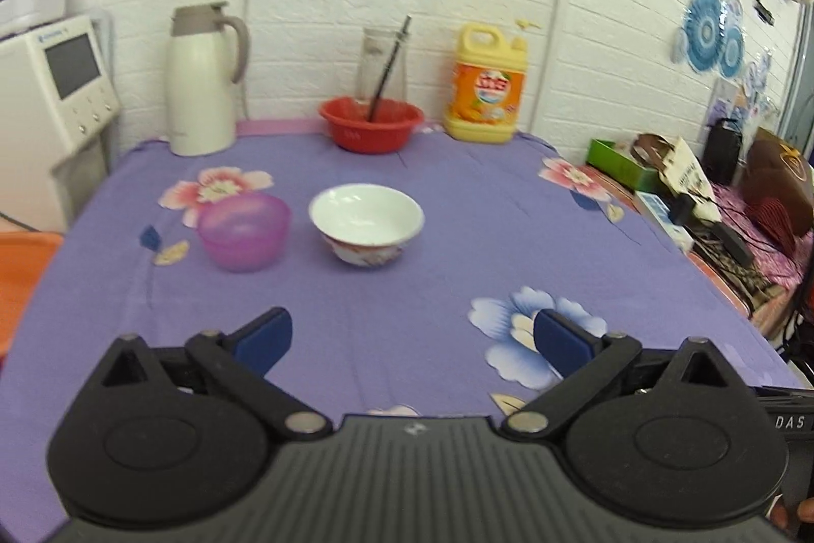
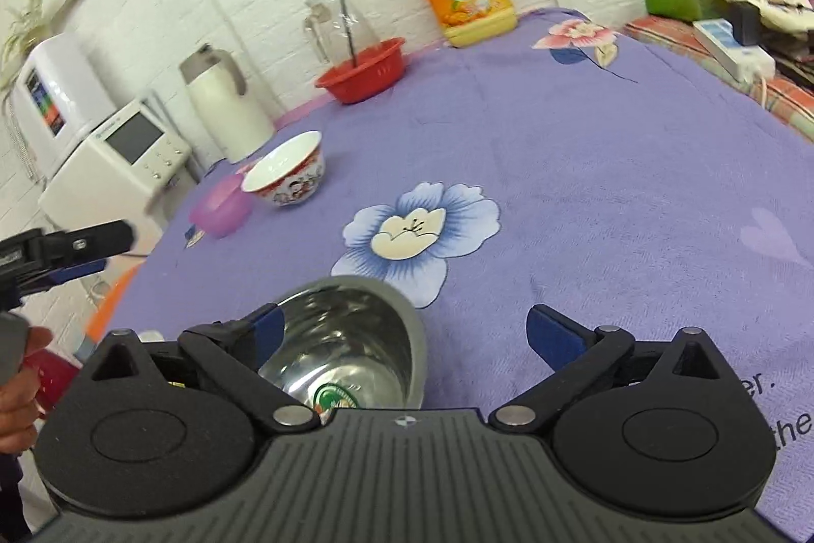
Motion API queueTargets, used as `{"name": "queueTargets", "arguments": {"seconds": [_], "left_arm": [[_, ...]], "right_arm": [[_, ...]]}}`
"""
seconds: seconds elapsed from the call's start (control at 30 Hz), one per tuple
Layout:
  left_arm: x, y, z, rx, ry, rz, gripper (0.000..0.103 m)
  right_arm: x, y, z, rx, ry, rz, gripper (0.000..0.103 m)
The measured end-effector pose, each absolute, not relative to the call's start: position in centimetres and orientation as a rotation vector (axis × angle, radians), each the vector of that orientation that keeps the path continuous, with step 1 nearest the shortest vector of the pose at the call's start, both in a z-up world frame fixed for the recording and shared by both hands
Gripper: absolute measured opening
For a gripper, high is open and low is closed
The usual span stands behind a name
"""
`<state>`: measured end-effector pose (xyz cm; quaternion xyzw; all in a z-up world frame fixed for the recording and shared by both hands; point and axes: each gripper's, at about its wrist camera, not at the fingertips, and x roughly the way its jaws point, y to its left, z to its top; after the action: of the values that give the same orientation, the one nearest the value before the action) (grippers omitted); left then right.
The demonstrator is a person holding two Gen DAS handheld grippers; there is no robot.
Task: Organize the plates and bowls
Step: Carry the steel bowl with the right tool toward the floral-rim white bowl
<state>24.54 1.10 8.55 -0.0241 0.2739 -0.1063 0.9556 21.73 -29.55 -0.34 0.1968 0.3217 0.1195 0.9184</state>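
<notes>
A white ceramic bowl with a red pattern [image 1: 366,223] stands on the purple tablecloth [image 1: 458,207], with a purple plastic bowl [image 1: 244,230] just left of it. Both also show in the right wrist view: the white bowl [image 2: 287,171] and the purple bowl [image 2: 221,207]. My left gripper [image 1: 412,339] is open and empty, well short of them. My right gripper [image 2: 407,334] is open; a steel bowl [image 2: 351,339] sits on the cloth between its fingers, close to the left fingertip [image 2: 267,332]. The left gripper [image 2: 66,253] shows at the left edge.
At the back stand a white thermos jug [image 1: 201,85], a red basin [image 1: 371,123] with a glass pitcher behind it, and a yellow detergent bottle [image 1: 486,85]. Clutter lies on a side table at the right [image 1: 712,207]. A white appliance [image 1: 56,85] stands left.
</notes>
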Motion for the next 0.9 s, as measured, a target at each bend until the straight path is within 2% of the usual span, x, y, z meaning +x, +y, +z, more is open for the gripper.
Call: {"name": "queueTargets", "arguments": {"seconds": [0.13, 0.2, 0.33, 0.5, 0.6, 0.7, 0.8, 0.9], "left_arm": [[25.0, 3.2, 11.5, -0.036, 0.500, -0.175, 0.100], [25.3, 4.2, 13.6, -0.045, 0.466, -0.166, 0.100], [26.2, 5.5, 18.1, -0.066, 0.372, -0.155, 0.100], [27.9, 5.9, 21.1, -0.096, 0.291, -0.156, 0.103], [30.1, 6.1, 20.3, -0.133, 0.326, -0.166, 0.103], [32.9, 6.3, 17.6, -0.157, 0.402, -0.163, 0.103], [36.1, 6.8, 13.8, -0.206, 0.510, -0.148, 0.103], [39.9, 7.5, 8.3, -0.302, 0.697, -0.137, 0.102]], "right_arm": [[23.9, -28.7, 1.1, 0.361, 0.742, 0.176, 0.103], [24.7, -28.1, 2.3, 0.302, 0.724, 0.176, 0.103], [25.4, -27.4, 6.7, 0.228, 0.607, 0.273, 0.103], [27.1, -26.2, 14.0, 0.116, 0.329, 0.345, 0.103], [29.7, -25.1, 15.9, 0.042, 0.277, 0.366, 0.103], [33.7, -23.4, 16.0, -0.032, 0.348, 0.397, 0.103], [37.3, -21.8, 14.1, -0.096, 0.439, 0.404, 0.103], [41.1, -20.6, 10.4, -0.111, 0.592, 0.447, 0.103]]}}
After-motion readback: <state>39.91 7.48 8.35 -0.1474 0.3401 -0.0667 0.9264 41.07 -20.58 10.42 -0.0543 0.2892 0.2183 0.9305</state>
